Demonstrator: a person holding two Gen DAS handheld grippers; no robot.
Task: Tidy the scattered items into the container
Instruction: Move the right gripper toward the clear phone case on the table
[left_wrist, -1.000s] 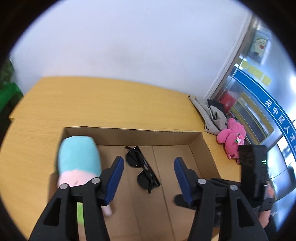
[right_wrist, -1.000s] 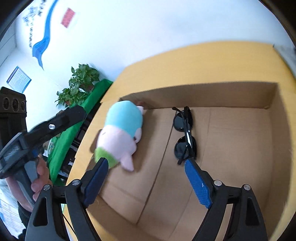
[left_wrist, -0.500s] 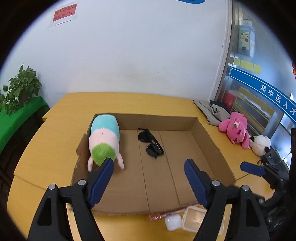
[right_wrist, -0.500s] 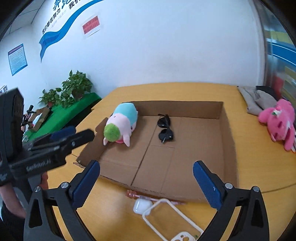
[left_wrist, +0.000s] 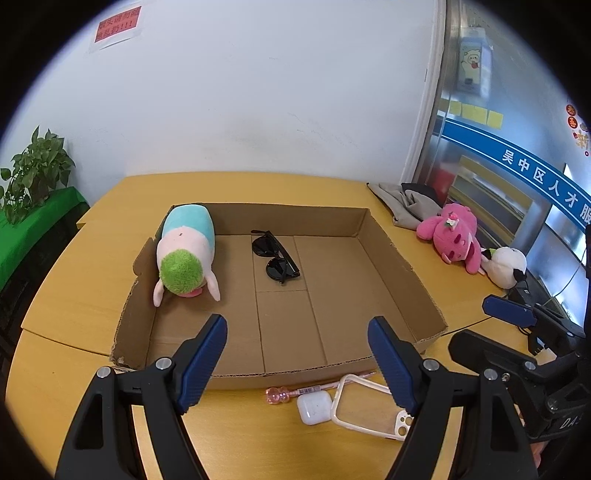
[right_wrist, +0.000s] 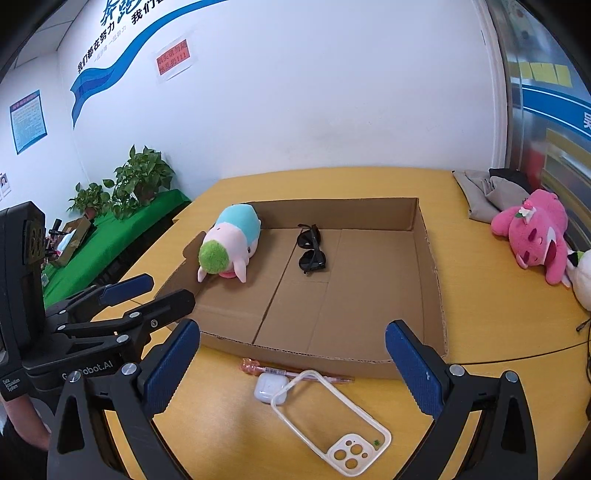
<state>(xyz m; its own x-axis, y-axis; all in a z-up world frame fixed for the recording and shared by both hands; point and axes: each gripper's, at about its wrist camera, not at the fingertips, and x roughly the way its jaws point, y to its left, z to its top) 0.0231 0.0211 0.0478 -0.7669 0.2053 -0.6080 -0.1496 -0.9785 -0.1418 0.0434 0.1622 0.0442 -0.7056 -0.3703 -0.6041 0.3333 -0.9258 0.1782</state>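
So far, two things lie inside the shallow brown cardboard box (left_wrist: 402, 266): on the left a soft plush toy with a blue and pink body and a green fuzzy end (left_wrist: 184, 254), leaning by the left wall, and near the middle a pair of black sunglasses (left_wrist: 275, 255). On the yellow wooden table (left_wrist: 85, 295), just in front of the box, three things are left to tidy: a thin pink pen (right_wrist: 295, 371) touching the box's front wall, a small white earbud case (right_wrist: 269, 386) beside it, and a clear phone case with a cream rim (right_wrist: 332, 424) touching the earbud case. The left gripper (left_wrist: 297, 363) is wide open with nothing in it, and so is the right gripper (right_wrist: 291, 373); both hang above these little things. The low front wall of the box stands between them and the inside. Far to the right sit a pink plush bear (left_wrist: 452, 236), a white panda toy (left_wrist: 506, 266) and a grey folded cloth (left_wrist: 404, 201), well apart from the box.
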